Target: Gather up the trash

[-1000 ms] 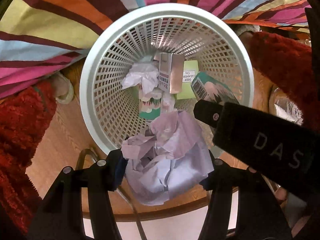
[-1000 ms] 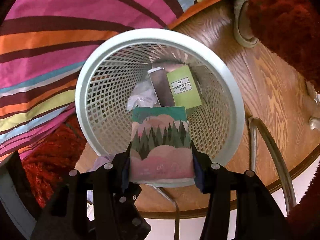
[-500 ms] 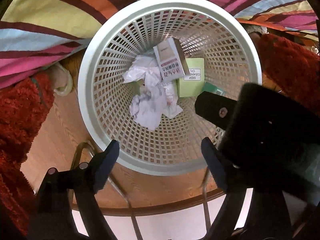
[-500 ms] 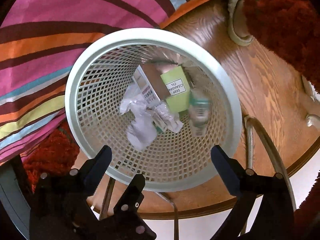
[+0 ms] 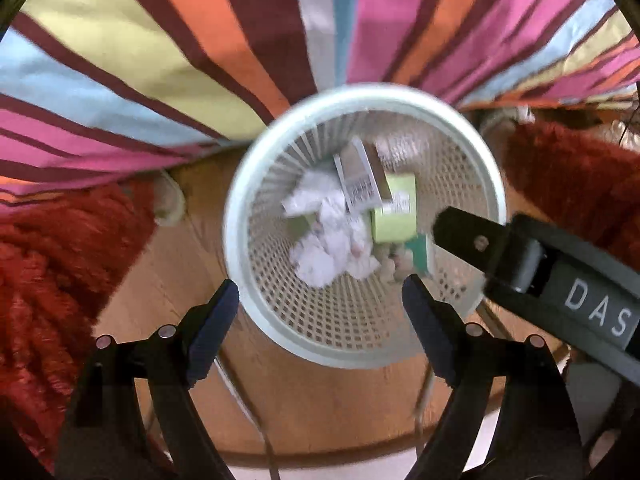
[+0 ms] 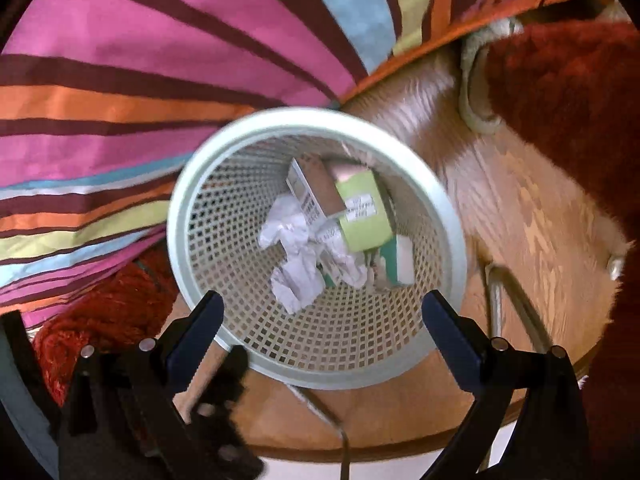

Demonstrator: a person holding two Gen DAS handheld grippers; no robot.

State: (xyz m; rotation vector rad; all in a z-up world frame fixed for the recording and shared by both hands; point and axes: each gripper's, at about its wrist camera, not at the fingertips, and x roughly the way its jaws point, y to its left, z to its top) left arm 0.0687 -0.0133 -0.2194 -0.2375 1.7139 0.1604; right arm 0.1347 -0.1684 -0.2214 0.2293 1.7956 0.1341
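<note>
We are holding the left gripper [image 5: 320, 304] with its jaws spread wide and nothing between them, and it is hanging above the near rim of the white mesh basket [image 5: 256, 184]. Our right gripper [image 6: 322, 322] is also released and empty, hovering over the same basket [image 6: 444, 200]; we are seeing its black body also in the left view, at the right side. Inside the basket the trash is lying at the bottom: crumpled white paper [image 5: 328, 240], a green box [image 5: 394, 216] with a label, a brown and white carton [image 5: 360, 176] leaning on it, and a teal box [image 6: 396, 264] just beside. The basket is standing on a wooden floor [image 6: 532, 216], between a striped cloth [image 5: 160, 60] and a red shaggy rug [image 5: 52, 264].
</note>
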